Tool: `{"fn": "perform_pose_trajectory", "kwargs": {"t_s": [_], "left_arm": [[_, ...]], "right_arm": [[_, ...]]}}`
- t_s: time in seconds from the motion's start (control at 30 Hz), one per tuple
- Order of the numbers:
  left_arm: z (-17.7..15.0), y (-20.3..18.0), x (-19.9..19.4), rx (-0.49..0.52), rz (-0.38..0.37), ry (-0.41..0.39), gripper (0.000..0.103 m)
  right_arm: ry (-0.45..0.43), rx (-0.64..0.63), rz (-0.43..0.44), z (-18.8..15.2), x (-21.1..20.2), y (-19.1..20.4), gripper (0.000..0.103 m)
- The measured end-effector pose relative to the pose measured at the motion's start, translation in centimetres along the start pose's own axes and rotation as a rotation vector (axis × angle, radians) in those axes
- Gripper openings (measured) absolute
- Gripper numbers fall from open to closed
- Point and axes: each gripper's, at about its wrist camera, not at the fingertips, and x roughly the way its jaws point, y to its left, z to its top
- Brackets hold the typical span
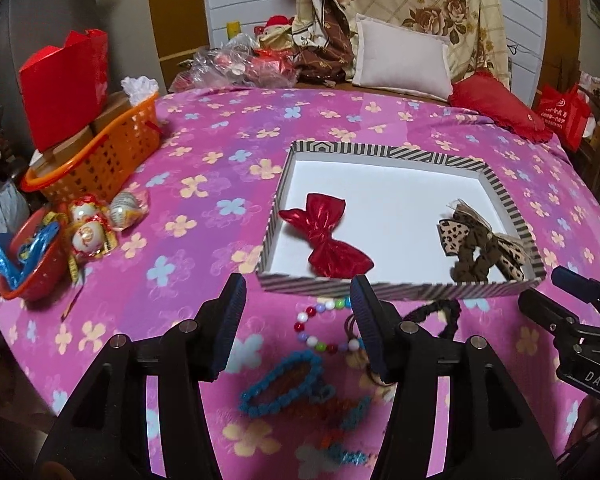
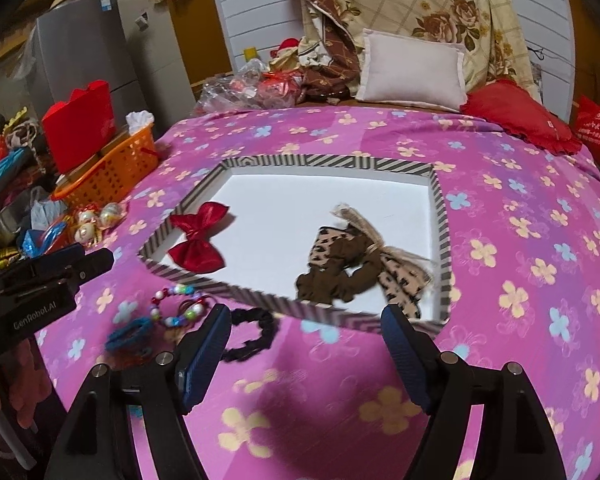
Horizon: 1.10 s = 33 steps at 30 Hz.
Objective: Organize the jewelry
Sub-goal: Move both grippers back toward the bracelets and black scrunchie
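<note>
Red bow (image 1: 326,242) and leopard bow (image 1: 482,246) already inside striped box (image 1: 396,286), centre frame. Bead bracelet (image 1: 328,326), black scrunchie (image 1: 440,316), blue clip (image 1: 282,384) waiting below. Left gripper (image 1: 296,324) and right gripper (image 2: 308,356) wide open, empty, probably ready for next pick.

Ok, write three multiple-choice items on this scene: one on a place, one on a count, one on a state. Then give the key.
1. Where does the red bow lie?
A. in the orange basket
B. inside the striped box
C. on the white pillow

2. How many hair pieces lie in the box?
A. two
B. four
C. none

3. How does the left claw stand?
A. shut on the bead bracelet
B. shut on the black scrunchie
C. open, holding nothing

Key: 1 B, the bow rests on the box's white floor. 2 A, only the red bow and the leopard-print bow. 3 C, its fingers are apart, with the bead bracelet on the bedspread between them.
</note>
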Motion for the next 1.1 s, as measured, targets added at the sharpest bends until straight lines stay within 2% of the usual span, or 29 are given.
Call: {"fn": "perform_pose_trajectory", "kwargs": {"t_s": [0.27, 0.4, 0.53, 0.97, 1.03, 1.1], "left_arm": [[-2.1, 0.8, -1.6, -0.030, 0.012, -0.007, 0.054], [-2.9, 1.1, -2.1, -0.050, 0.009, -0.004, 0.054], [-3.6, 1.1, -2.5, -0.049, 0.018, -0.005, 0.054], [-4.3, 1.3, -4.5, -0.058, 0.026, -0.043, 0.055], [-4.4, 1.3, -4.8, -0.059, 0.024, -0.048, 0.056], [-4.5, 1.3, -5.0, -0.061, 0.021, -0.053, 0.059]], "right_arm": [[-0.009, 0.003, 0.017, -1.2, -1.3, 1.4, 0.076], [-0.022, 0.005, 0.013, -1.6, -1.9, 1.8, 0.082], [-0.024, 0.002, 0.010, -1.9, -2.3, 2.1, 0.082], [-0.047, 0.014, 0.008, -2.2, -4.1, 2.5, 0.082], [-0.050, 0.019, 0.009, -2.2, -4.3, 2.5, 0.087], [-0.058, 0.022, 0.013, -2.2, -4.5, 2.5, 0.088]]}}
